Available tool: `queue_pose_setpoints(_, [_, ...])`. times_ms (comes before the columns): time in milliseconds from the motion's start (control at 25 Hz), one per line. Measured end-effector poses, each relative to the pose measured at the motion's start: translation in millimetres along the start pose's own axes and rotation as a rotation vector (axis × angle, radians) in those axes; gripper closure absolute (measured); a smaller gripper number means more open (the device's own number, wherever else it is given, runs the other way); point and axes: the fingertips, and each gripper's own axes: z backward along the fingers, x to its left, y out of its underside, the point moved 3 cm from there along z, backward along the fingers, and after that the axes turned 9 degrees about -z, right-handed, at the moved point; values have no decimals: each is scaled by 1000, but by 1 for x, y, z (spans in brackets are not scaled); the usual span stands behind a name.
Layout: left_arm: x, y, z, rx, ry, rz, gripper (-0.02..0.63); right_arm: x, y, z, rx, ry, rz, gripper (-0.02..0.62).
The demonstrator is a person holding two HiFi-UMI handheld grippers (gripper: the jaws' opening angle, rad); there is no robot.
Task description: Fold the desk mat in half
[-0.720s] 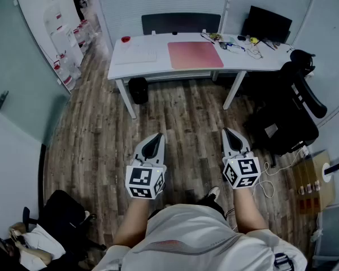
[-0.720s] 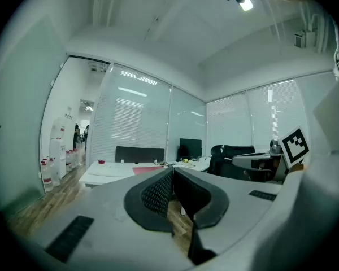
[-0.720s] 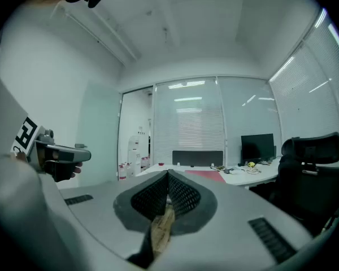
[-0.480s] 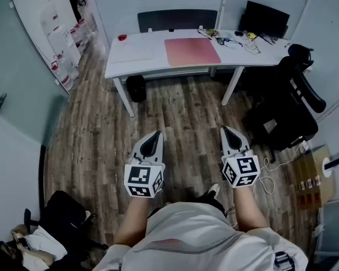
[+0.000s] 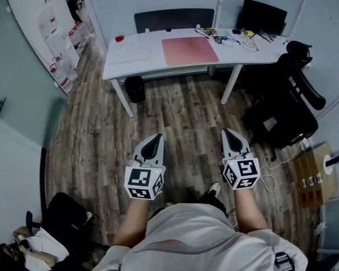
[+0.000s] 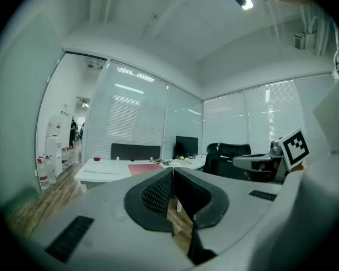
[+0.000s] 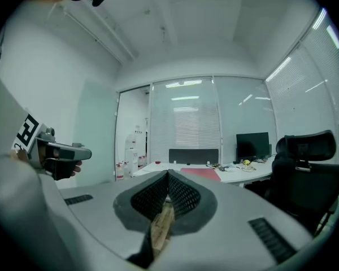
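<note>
Since the earlier frame the white rectangular desk surface [image 5: 158, 66] has slid a little up and to the left in the head view. The two grippers sit at almost the same spot low in the picture, so it reads as the person's viewpoint shifting, not the hands reaching.

The flat pink rectangular desk mat [image 5: 189, 49] lies on the middle of that surface, well apart from both grippers and across a stretch of wooden floor. It looks fully spread and unfolded, though it is small at this range.

The left gripper [image 5: 155, 139] and the right gripper [image 5: 230, 135] are held side by side over the floor, pointing roughly level toward the desk. Each gripper view shows its fingers pressed together at the tips with nothing between them.

Folding has not begun; the step in hand is likely the approach. To do it well, the person should probably get close to the surface and spread both pairs of fingers. Each gripper should then pinch a corner of the same mat edge, so the edge lifts evenly and lands square on the opposite one.
</note>
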Motion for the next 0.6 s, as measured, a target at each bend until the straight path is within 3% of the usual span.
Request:
queue_pose_setpoints(280, [-10, 4, -19, 21, -13, 15, 592, -33, 3, -8, 18, 15, -34, 543])
queue_pose_setpoints(600, [-31, 2, -78, 48, -78, 21, 592, -99, -1, -46, 49, -38, -45, 543])
